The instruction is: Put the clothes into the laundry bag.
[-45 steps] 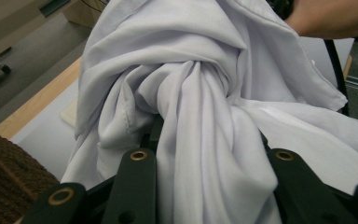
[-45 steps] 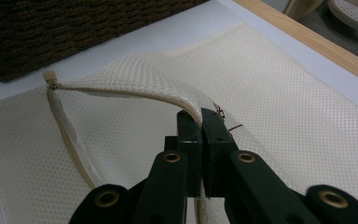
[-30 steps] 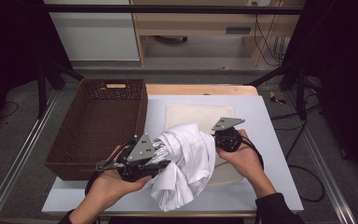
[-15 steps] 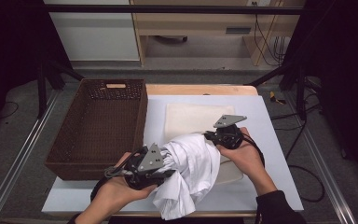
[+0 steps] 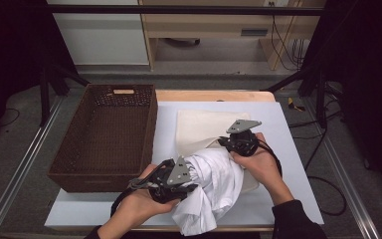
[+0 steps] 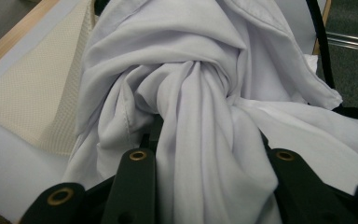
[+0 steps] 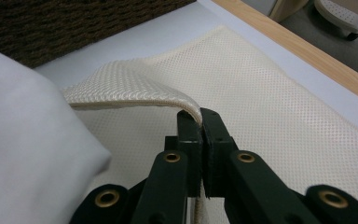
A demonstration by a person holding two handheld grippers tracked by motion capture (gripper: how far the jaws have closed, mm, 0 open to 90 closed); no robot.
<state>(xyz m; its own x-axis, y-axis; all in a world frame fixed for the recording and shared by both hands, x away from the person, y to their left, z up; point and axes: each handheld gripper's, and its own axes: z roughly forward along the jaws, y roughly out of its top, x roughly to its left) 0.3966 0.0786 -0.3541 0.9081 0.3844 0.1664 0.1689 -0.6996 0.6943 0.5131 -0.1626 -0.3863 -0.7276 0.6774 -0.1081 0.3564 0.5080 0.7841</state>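
Note:
A bunched white garment (image 5: pixel 216 181) hangs over the table's front edge, and my left gripper (image 5: pixel 191 177) is shut on a thick twist of it (image 6: pixel 200 102), with cloth filling the gap between the jaws. A cream mesh bag (image 5: pixel 204 127) lies flat on the white table top. My right gripper (image 5: pixel 227 143) is shut on the bag's upper edge (image 7: pixel 130 91) and holds that layer lifted off the lower one (image 7: pixel 270 107). The garment (image 7: pixel 28 140) bulges right beside this raised edge. The left gripper's fingertips are buried in the cloth in the high view.
A dark wicker basket (image 5: pixel 109 134) stands at the left of the table, its near wall close to my left hand. A wooden strip (image 5: pixel 214 95) borders the table's far edge. Cables trail from both grippers.
My left gripper, still gripping the garment, has moved right and sunk toward the table's front, bringing the cloth closer to the bag's lifted edge. The right gripper has kept still.

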